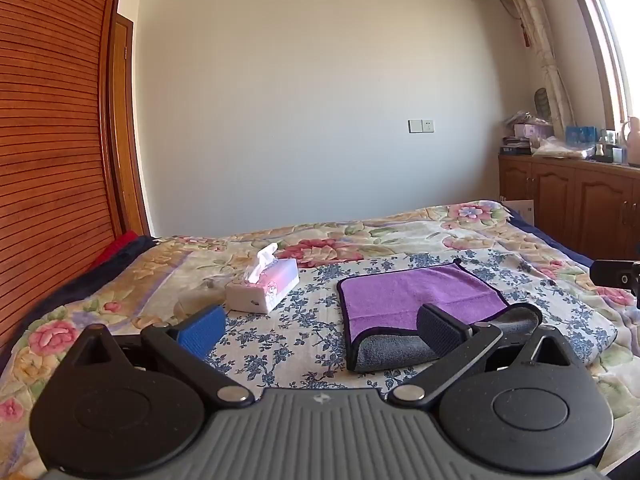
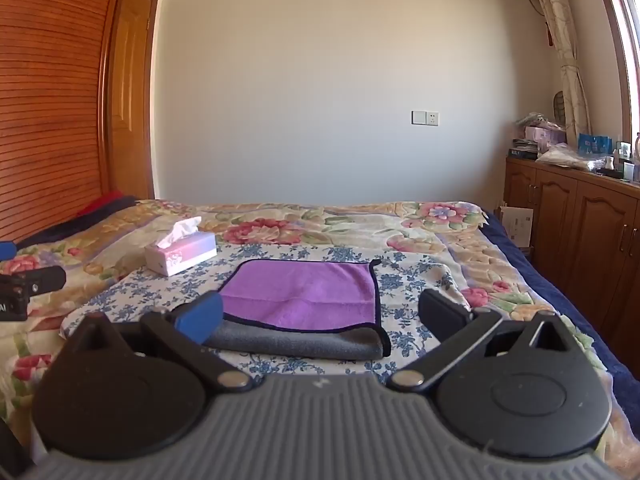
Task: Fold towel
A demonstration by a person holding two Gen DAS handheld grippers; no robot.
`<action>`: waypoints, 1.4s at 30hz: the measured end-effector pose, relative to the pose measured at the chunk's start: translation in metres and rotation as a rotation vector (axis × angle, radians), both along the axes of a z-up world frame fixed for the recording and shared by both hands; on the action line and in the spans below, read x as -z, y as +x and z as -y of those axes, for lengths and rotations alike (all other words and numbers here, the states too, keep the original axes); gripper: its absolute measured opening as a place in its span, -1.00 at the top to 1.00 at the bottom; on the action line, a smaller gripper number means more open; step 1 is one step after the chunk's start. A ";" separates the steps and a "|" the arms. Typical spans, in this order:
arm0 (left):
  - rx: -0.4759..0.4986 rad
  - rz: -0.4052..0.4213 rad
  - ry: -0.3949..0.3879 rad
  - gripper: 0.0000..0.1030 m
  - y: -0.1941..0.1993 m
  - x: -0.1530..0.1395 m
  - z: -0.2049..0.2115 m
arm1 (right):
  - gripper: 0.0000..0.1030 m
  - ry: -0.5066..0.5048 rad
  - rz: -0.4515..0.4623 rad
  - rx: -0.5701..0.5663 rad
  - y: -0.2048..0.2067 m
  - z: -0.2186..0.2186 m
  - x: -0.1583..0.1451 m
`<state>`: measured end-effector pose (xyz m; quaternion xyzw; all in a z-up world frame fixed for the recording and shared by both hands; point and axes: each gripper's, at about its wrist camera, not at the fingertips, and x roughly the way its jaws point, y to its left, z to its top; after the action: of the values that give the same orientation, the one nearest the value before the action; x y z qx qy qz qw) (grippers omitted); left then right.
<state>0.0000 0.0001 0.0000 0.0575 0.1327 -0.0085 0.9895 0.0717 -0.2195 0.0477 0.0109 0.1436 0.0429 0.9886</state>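
Bedroom, pale plaster wall [image 1: 312,100] at the back; slatted wooden wardrobe [image 1: 48,128] on the left side, low wooden cabinet [image 2: 576,220] with cluttered top on the right under the window.

Bed [image 2: 452,248]: covered by a large floral quilt, cream with pink roses. Over it lies a smaller cloth [image 1: 288,320] printed with blue flowers, spread flat.

Towel [image 2: 308,292]: purple face, grey underside, dark binding. Lies on the blue-flowered cloth, near the middle of the bed. Its near edge is turned so the grey side [image 2: 296,342] shows as a band along the front; the purple portion lies flat behind it. Not held by either tool.

Tissue box [image 1: 266,286]: white and pink, one tissue standing out of the top. Sits on the bed left of the towel, apart from it.

Left gripper [image 1: 320,328]: fingers spread wide, holding nothing; hovers just short of the towel's near left corner, its right finger [image 1: 440,326] in front of the grey band.

Right gripper [image 2: 320,318]: fingers likewise wide apart, empty; the towel's near edge lies between them in its view.
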 end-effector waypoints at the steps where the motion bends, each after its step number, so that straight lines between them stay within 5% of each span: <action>1: -0.002 0.001 0.002 -1.00 0.000 0.000 0.000 | -1.00 0.002 0.004 0.001 0.000 0.000 0.000; 42: -0.002 0.001 0.003 -1.00 0.000 0.000 0.000 | -1.00 0.005 0.002 0.001 0.000 0.001 0.003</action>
<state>0.0002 -0.0001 -0.0002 0.0590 0.1321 -0.0073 0.9895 0.0717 -0.2207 0.0449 0.0134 0.1426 0.0429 0.9888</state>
